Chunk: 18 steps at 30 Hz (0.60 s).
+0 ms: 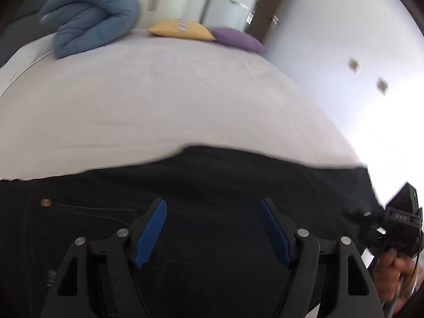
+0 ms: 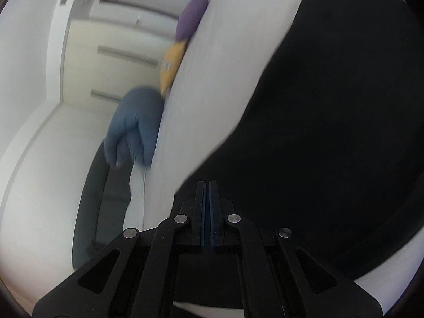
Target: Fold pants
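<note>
While the black pants [image 1: 201, 182] lie spread on the white bed [image 1: 159, 106], their long axis runs across the left wrist view, from the left edge to the right, along the near side of the mattress. A small round metal button [image 1: 45, 202] and a thin seam line show on the cloth at the left, so the waist part seems to be on that side, but this is not sure.

The left gripper [image 1: 213, 229] hangs just over the pants with its blue fingers [image 1: 151, 234] spread wide apart, and nothing is between them. The right gripper [image 2: 206, 212] has its fingers pressed together; the edge of the pants [image 2: 331, 119] is just at their tip, but whether cloth is caught between them cannot be told. The pictures are blurred.

At the far end of the bed rest a rolled blue blanket [image 1: 90, 18], a yellow cushion [image 1: 181, 29] and a purple cushion [image 1: 238, 39] touching it. The yellow cushion bears some writing, too blurred to read. Behind them stand pale wardrobe doors [image 2: 111, 53]. At the right edge of the left wrist view, a hand [image 1: 389, 273] holds the other black device.
</note>
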Each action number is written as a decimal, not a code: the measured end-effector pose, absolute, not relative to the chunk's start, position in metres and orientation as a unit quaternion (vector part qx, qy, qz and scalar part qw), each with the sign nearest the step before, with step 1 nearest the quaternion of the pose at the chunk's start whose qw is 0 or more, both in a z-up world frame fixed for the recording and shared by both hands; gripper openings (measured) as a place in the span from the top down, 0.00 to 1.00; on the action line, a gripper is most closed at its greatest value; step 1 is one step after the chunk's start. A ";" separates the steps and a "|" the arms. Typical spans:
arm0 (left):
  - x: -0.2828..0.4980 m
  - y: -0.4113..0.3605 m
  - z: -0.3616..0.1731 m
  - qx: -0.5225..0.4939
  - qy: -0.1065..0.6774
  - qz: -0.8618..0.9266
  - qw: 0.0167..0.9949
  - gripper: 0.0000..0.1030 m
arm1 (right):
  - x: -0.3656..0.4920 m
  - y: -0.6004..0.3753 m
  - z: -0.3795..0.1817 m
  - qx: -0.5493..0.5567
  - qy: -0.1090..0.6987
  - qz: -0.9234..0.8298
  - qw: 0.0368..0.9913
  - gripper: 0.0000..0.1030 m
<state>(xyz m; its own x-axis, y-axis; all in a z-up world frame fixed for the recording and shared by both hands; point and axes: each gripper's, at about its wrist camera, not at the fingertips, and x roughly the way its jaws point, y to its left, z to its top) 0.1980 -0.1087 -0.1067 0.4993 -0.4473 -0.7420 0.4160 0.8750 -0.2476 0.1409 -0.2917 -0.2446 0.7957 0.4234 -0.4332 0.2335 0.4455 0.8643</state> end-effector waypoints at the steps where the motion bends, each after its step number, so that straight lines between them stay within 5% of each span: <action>1: 0.196 -0.118 -0.118 0.001 0.448 -0.246 0.860 0.30 | 0.158 -0.261 -0.263 0.509 0.357 0.080 0.779 1.00; 2: 0.198 -0.120 -0.131 0.012 0.467 -0.233 0.853 0.32 | 0.168 -0.242 -0.277 0.490 0.388 0.080 0.776 1.00; 7: 0.198 -0.075 -0.147 -0.009 0.484 -0.228 0.845 0.89 | 0.143 -0.279 -0.289 0.504 0.347 0.007 0.791 1.00; 8: 0.199 -0.068 -0.146 -0.007 0.487 -0.222 0.845 0.93 | 0.127 -0.296 -0.285 0.506 0.332 -0.020 0.796 1.00; 13: 0.190 -0.009 -0.138 -0.035 0.474 -0.154 0.866 0.95 | 0.052 -0.432 -0.263 0.523 0.249 -0.181 0.795 1.00; 18: 0.181 0.057 -0.111 -0.083 0.450 -0.092 0.884 0.94 | 0.037 -0.435 -0.217 0.495 0.230 -0.198 0.814 1.00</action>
<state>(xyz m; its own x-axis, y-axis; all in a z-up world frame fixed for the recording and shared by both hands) 0.1810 0.0574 -0.1109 0.5781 -0.2367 -0.7809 0.0879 0.9695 -0.2287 0.0375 -0.4353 -0.2171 0.8157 -0.0956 -0.5705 0.5506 0.4303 0.7153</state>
